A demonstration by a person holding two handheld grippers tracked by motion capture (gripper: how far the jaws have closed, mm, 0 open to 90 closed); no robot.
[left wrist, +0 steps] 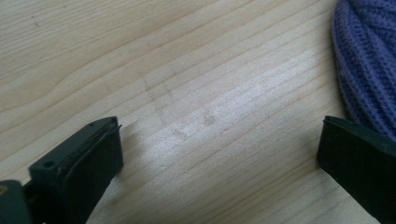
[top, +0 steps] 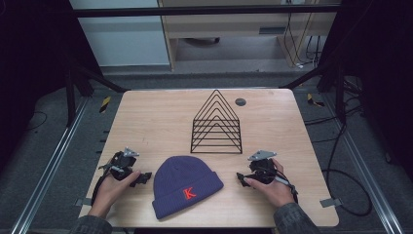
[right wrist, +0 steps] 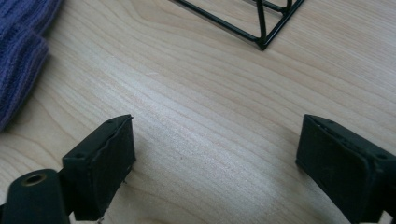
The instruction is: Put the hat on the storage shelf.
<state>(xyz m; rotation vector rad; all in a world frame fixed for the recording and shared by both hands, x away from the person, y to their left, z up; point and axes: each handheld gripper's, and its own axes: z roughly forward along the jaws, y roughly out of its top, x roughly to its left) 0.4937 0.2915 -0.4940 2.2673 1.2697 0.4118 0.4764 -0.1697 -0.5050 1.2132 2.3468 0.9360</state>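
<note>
Wooden table [top: 146, 122] bears an empty wire rack [top: 216, 123] and beanie [top: 185, 185]; both grippers gape, released.

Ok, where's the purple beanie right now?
In the high view, the purple beanie lies flat at the table's near edge, between the two hand-held grippers, just in front of the black wire rack.

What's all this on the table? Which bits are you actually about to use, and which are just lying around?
Probably in use, judging by position:
- purple knitted beanie with a red K, lying between the grippers
- left gripper, open
- right gripper, open
- black wire triangular rack, standing behind the beanie

Just lying about:
- small grey round disc near the wooden table's far edge
- cables on the floor
</note>
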